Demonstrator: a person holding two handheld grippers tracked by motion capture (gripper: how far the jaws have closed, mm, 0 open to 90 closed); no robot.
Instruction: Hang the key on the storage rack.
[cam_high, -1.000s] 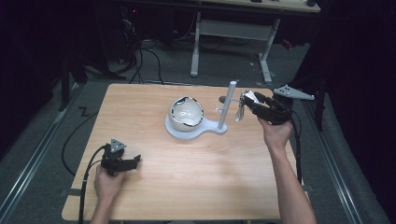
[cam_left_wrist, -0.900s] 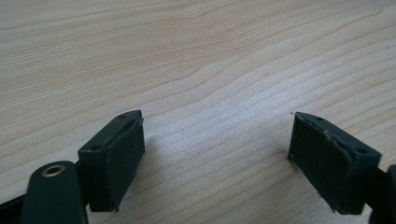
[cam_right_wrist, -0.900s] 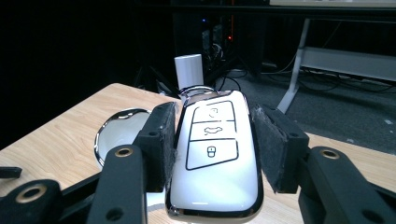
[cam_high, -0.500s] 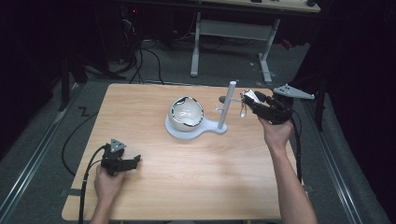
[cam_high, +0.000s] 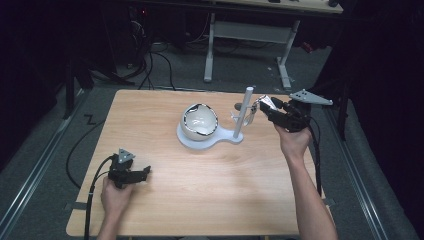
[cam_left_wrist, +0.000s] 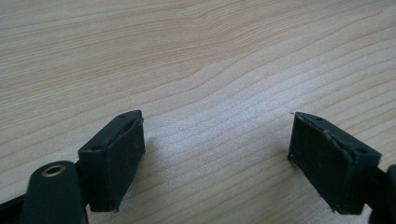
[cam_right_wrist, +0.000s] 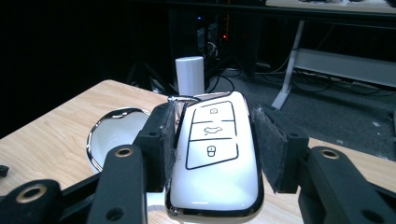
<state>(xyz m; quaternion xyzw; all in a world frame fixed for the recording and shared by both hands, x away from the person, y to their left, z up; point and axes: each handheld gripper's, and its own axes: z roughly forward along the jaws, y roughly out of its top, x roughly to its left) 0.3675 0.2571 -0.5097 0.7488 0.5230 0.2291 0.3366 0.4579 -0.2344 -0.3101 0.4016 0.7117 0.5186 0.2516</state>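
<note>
Your left gripper (cam_high: 145, 173) rests low on the near-left of the table (cam_high: 210, 200), jaws wide apart, nothing between them. Farther off, your right gripper (cam_high: 263, 106) is raised by the table's right edge, jaws clamped on a white car key fob (cam_right_wrist: 214, 154). Fob sits just beside the white post (cam_high: 244, 112) of the stand (cam_high: 210, 140); the stand's bowl (cam_high: 199, 121) lies left of it.
</note>
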